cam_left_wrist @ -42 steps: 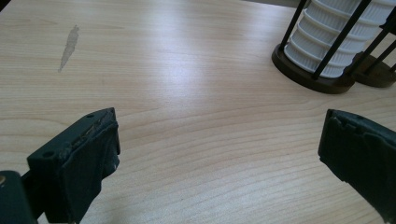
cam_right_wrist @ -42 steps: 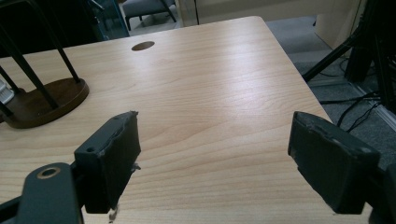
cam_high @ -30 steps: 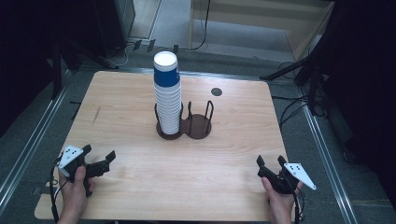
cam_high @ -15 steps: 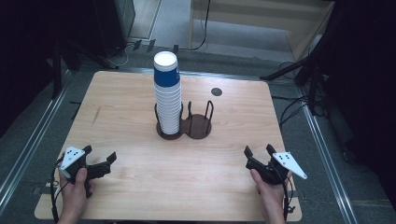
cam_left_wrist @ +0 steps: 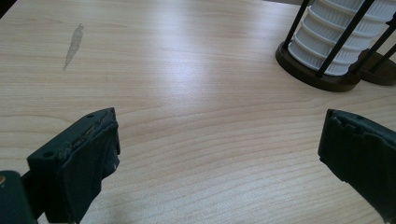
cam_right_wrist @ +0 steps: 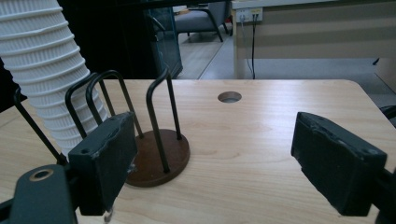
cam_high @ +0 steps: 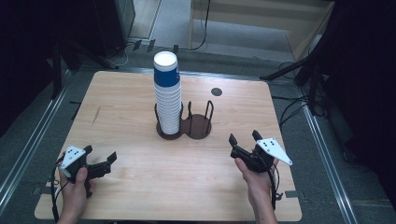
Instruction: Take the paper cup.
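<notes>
Ribbed white cup stack (cam_high: 167, 95) stands upright in a dark wire-post holder (cam_high: 184, 126).

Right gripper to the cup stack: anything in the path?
Partly. The bare table lies between the right gripper and the cup stack, but the empty holder with its upright wire posts stands beside the stack on the gripper's side, blocking a low sideways approach.

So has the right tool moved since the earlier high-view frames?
Yes. The right tool has shifted away from the table's near right corner, inward and toward the empty holder, with nothing between its open jaws.
</notes>
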Demonstrator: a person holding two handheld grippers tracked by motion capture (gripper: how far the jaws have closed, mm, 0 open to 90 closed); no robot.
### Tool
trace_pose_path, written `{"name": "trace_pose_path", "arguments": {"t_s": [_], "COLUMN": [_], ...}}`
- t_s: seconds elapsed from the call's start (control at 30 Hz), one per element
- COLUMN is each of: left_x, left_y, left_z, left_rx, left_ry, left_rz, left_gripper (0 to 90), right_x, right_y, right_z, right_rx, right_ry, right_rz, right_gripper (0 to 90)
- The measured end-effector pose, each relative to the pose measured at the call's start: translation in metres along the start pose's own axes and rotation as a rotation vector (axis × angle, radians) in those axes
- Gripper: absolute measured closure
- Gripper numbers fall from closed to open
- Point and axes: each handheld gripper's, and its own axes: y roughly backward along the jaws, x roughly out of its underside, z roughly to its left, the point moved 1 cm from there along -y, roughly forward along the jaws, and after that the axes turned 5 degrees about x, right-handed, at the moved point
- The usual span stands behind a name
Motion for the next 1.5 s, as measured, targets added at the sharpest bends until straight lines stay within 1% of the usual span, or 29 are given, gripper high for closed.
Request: {"name": "trace_pose_path", "arguments": {"t_s": [0.2,0.27,0.5,0.53,0.57,0.7,0.73,0.8,0.83,0.93,1.07,1.13,1.17,1.33,1.37,1.47,1.5], "left_x": [0.000,0.000,0.000,0.000,0.000,0.000,0.000,0.000,0.000,0.000,0.000,0.000,0.000,0.000,0.000,0.000,0.000], "left_y": [0.000,0.000,0.001,0.001,0.001,0.000,0.000,0.000,0.000,0.000,0.000,0.000,0.000,0.000,0.000,0.000,0.000], "left_z": [0.000,0.000,0.001,0.001,0.001,0.000,0.001,0.000,0.000,0.000,0.000,0.000,0.000,0.000,0.000,0.000,0.000], "left_rx": [-0.001,0.000,0.002,0.001,0.001,0.001,0.000,0.000,-0.002,-0.003,-0.002,-0.002,-0.002,-0.001,-0.001,-0.001,-0.003], "left_ry": [0.004,0.006,0.010,0.009,0.009,0.008,0.008,0.008,0.007,0.006,0.007,0.007,0.006,0.006,0.004,0.003,0.001], "left_rz": [-0.002,-0.006,-0.007,-0.006,-0.005,-0.006,-0.006,-0.006,-0.009,-0.008,-0.008,-0.008,-0.008,-0.008,-0.007,-0.006,-0.006], "left_gripper": [0.0,0.0,0.0,0.0,0.0,0.0,0.0,0.0,0.0,0.0,0.0,0.0,0.0,0.0,0.0,0.0,0.0], "right_x": [-0.015,-0.018,-0.031,-0.031,-0.034,-0.036,-0.037,-0.038,-0.039,-0.040,-0.042,-0.043,-0.043,-0.047,-0.049,-0.052,-0.054], "right_y": [-0.008,-0.010,-0.022,-0.022,-0.024,-0.028,-0.030,-0.031,-0.033,-0.035,-0.040,-0.041,-0.041,-0.044,-0.046,-0.048,-0.049], "right_z": [0.015,0.017,0.038,0.038,0.042,0.048,0.051,0.053,0.056,0.060,0.068,0.072,0.072,0.081,0.085,0.088,0.092], "right_rx": [-0.028,-0.033,-0.063,-0.063,-0.075,-0.088,-0.098,-0.102,-0.111,-0.119,-0.137,-0.142,-0.142,-0.143,-0.142,-0.142,-0.140], "right_ry": [0.009,0.010,0.014,0.014,0.006,0.004,-0.003,-0.003,-0.004,-0.001,-0.002,0.007,0.007,0.013,0.017,0.017,0.020], "right_rz": [-0.007,-0.008,-0.013,-0.013,-0.017,-0.019,-0.016,-0.016,-0.014,-0.017,-0.009,-0.008,-0.008,-0.009,-0.005,-0.004,-0.010], "right_gripper": [14.4,14.4,12.7,12.7,12.7,12.6,12.6,12.6,12.6,12.6,12.7,12.7,12.7,12.2,11.2,10.2,9.1]}}
